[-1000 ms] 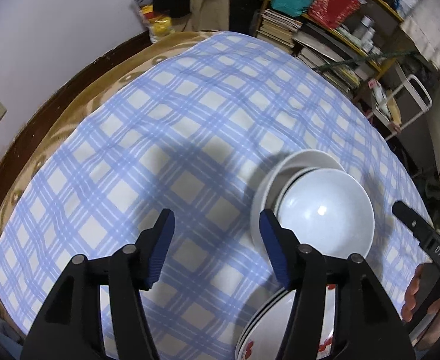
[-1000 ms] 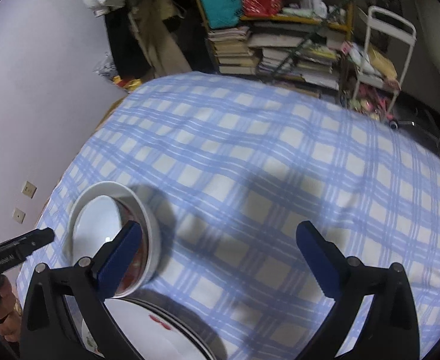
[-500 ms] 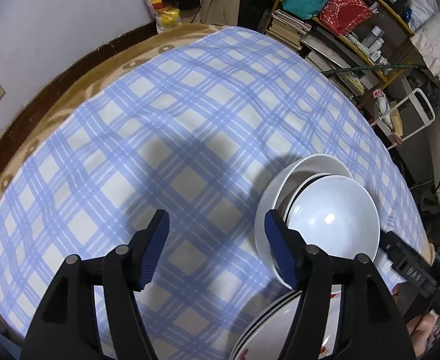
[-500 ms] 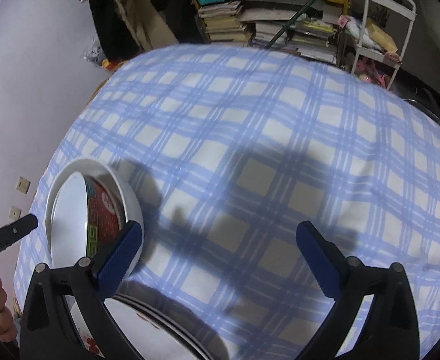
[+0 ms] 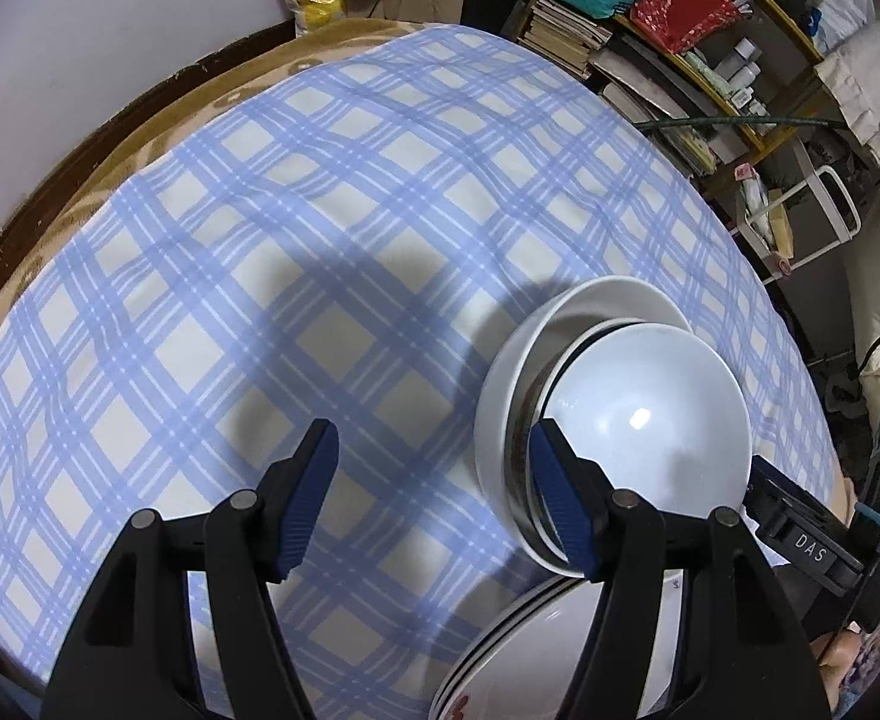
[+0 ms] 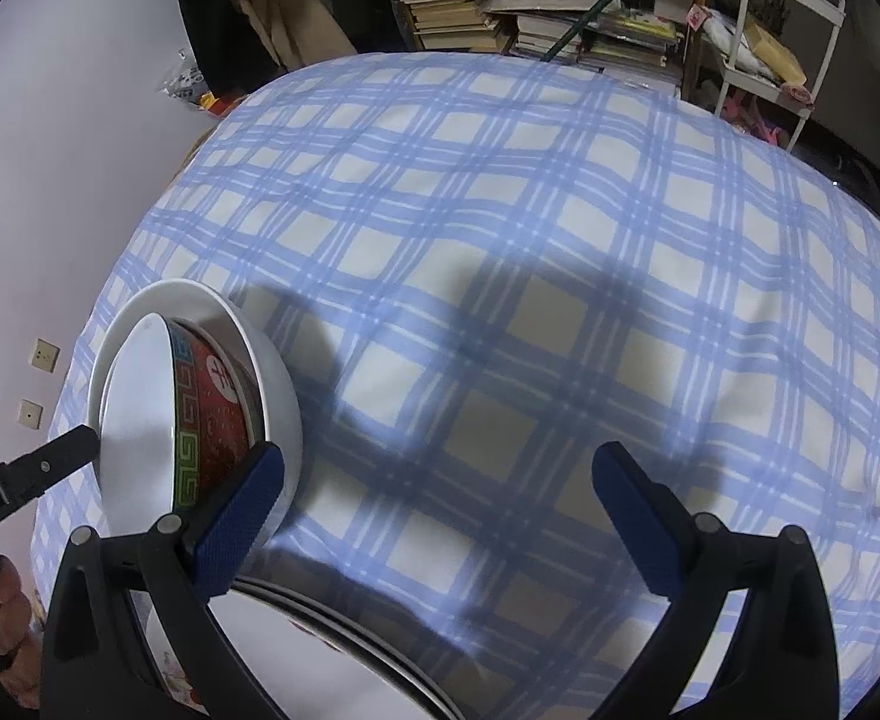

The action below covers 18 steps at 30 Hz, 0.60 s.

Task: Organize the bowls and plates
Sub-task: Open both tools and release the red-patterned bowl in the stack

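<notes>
White bowls [image 5: 619,396] nested, perhaps three | left gripper [image 5: 434,498] spread, empty | right gripper [image 6: 434,516] spread, empty

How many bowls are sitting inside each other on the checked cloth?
2, maybe more. A big white bowl sits on the cloth, and a red patterned bowl leans inside it. A grey rim between them may be another, partly hidden.

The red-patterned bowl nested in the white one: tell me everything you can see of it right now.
The red-patterned bowl has a plain glossy white inside and a red outside with a green-and-blue key-pattern band under the rim and a white character. It looks like glazed ceramic or melamine. It sits tilted, nested in a larger plain white bowl on the blue checked cloth, beside stacked plates. No hand-held gripper holds it.
</notes>
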{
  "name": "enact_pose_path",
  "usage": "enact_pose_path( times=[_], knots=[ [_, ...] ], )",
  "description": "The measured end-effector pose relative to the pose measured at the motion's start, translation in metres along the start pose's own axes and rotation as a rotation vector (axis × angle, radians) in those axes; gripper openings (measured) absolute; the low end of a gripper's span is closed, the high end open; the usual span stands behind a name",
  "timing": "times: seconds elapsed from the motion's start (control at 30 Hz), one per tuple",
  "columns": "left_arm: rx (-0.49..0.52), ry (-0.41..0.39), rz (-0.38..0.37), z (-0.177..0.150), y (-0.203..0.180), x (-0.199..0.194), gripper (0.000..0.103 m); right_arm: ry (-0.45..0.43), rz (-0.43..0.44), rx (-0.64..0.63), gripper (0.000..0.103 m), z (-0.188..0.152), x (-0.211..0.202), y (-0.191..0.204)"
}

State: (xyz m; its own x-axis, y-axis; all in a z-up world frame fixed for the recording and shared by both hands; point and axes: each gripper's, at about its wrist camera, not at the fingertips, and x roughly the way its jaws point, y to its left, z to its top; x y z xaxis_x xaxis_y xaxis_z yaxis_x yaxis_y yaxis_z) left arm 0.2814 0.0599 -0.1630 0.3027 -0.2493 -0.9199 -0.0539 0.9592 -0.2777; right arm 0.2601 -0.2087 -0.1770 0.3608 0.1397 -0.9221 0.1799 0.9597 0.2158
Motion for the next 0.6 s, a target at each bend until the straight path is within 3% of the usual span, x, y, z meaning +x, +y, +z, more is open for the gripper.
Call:
enact_pose_path(
  times=[0.13, 0.33, 0.6],
  knots=[
    [-0.019, 0.014, -0.013, 0.0005, 0.0031, 0.0030, 0.066, 0.008, 0.031, -0.003, 0.103, 0.0036, -0.0013, 0.0044],
    [-0.016, 0.002, 0.001, 0.0005, 0.0029, 0.0006, 0.066, 0.008, -0.023, 0.000, 0.103, 0.0099, 0.0001, 0.0078],
    [-0.061, 0.010, -0.031, 0.0015, 0.0096, -0.0001, 0.066, 0.048, 0.034, 0.042, 0.103, 0.0083, 0.0041, 0.0022]
  ],
)
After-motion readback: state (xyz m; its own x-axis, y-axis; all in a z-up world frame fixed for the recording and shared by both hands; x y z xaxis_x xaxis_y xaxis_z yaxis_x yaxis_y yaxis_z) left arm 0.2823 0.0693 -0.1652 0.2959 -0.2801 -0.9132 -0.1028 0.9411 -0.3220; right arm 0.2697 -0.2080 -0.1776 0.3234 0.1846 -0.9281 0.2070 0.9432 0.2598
